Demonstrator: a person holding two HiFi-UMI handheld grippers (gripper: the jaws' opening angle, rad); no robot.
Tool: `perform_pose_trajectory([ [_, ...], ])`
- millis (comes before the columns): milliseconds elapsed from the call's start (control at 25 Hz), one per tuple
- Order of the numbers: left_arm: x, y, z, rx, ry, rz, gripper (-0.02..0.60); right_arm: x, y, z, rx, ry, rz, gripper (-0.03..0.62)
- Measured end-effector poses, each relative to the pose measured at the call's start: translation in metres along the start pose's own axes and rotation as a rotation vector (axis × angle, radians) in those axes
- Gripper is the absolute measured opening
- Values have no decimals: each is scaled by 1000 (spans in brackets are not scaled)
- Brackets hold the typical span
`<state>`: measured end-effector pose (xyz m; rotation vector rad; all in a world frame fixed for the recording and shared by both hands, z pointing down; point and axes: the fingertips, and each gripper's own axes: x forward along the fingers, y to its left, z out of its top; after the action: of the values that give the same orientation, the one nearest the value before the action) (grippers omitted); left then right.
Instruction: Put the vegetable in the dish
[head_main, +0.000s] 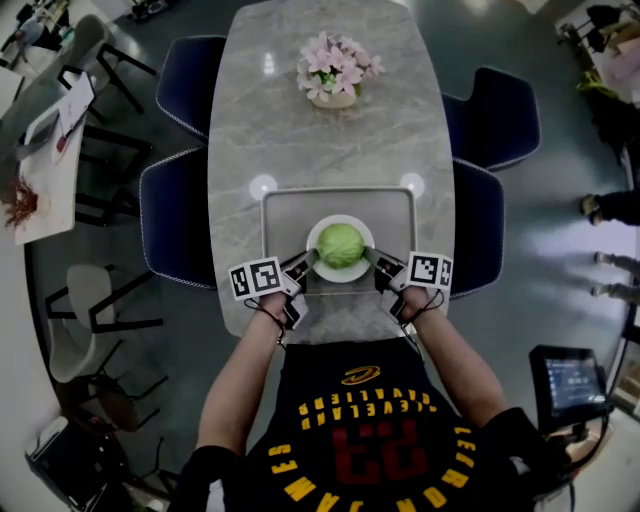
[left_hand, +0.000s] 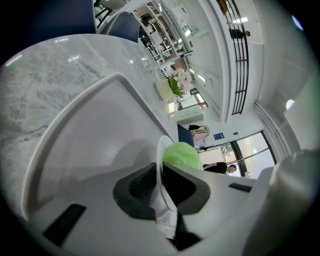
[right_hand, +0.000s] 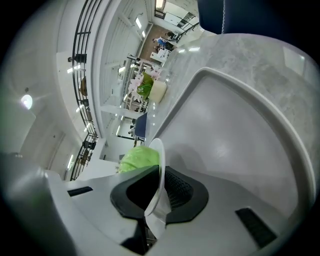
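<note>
Two grippers are clamped on the same white dish (head_main: 318, 240): your left gripper (head_main: 305, 262) pinches its rim at the near-left edge, and your right gripper (head_main: 378, 262) pinches the rim at the near-right edge. In the left gripper view you see the thin rim standing edge-on between the two jaws, which are drawn in narrow onto it. The right gripper view shows the same on its side. The vegetable (head_main: 340, 245), a round pale-green head, lies in the middle of the dish, between your two grippers. The dish is over the near half of a grey tray (head_main: 285, 205), which lies on the marbled table (head_main: 320, 130) just in front of you. You cannot tell whether the dish rests on the tray or is held just off it. A pot of pink flowers (head_main: 335, 68) stands well apart at the far end of the table, and dark blue chairs (head_main: 175, 215) line both long sides
</note>
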<state>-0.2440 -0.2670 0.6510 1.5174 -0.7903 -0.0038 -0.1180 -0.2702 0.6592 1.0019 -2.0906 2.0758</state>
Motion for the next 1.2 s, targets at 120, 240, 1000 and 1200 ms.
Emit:
perform_pose_trajectory([
  [120,5,9,-2,12,25,22,31,5,-6,1,-45,16,-5,22],
  [240,9,16,-6,12,47,42,34,8,-13,0,-56,27,-16,23],
  [1000,15,30,-9,135,112,163,46,12,-27,-2,-88,45,-116,29],
  [1200,16,33,-9,154,118,195,46,14,-31,-2,-114,61,-160,32],
])
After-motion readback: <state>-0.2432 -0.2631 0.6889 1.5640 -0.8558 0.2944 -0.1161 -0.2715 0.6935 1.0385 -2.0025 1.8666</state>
